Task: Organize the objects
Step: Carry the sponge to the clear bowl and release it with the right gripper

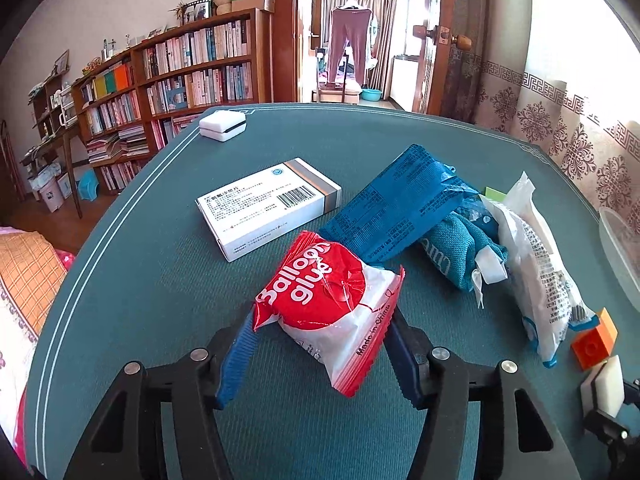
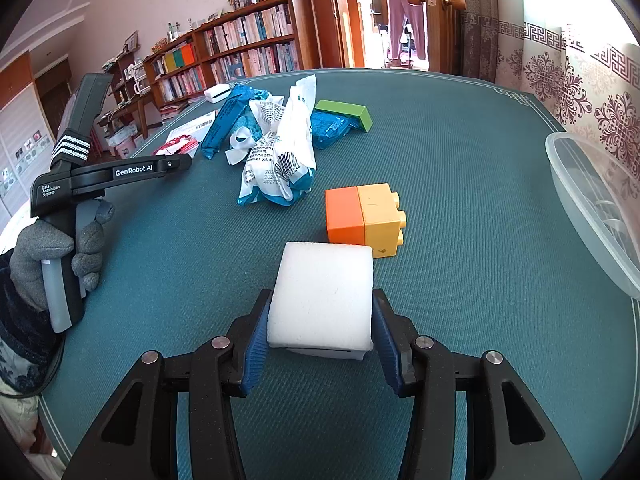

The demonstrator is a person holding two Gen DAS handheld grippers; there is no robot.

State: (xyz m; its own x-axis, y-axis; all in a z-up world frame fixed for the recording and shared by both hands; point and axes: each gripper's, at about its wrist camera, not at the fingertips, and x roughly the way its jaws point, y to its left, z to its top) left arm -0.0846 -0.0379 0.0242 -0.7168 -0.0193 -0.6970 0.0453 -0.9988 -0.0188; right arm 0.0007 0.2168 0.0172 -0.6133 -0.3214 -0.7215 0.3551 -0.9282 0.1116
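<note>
On the teal cloth-covered surface [image 1: 160, 280], the left hand-held gripper [image 1: 320, 336] straddles a red-and-white packet [image 1: 332, 312] printed "Balloon glue". Its blue ribbed pads [image 1: 236, 364] lie against the packet's two sides, the jaws at a middling width and pressing on the wrapper. Beyond the packet lies a white medicine box [image 1: 268, 208] with a barcode, flat on the surface, and farther back, near the far edge, a small white case [image 1: 222, 124]. To the right of the packet sits a loose pile: a blue foil packet [image 1: 400, 204] leaning over a teal cloth pouch [image 1: 452, 256], with a white-and-blue sachet [image 1: 536, 264] just beside them.

Right wrist view: the right hand-held gripper [image 2: 320, 320] is clamped narrowly on a white foam block [image 2: 320, 300], one pad on each side face. Just beyond the block, and touching its far right corner in this view, stands an orange-and-yellow toy brick [image 2: 364, 220], studs facing right. A green brick [image 2: 344, 114] lies at the back of the pile, against a blue wrapper. At the right edge a clear plastic container [image 2: 592, 208] rests on the surface, well apart from the pile. A grey-gloved hand [image 2: 56, 256] grips the handle of the left tool at the left of this view.
</note>
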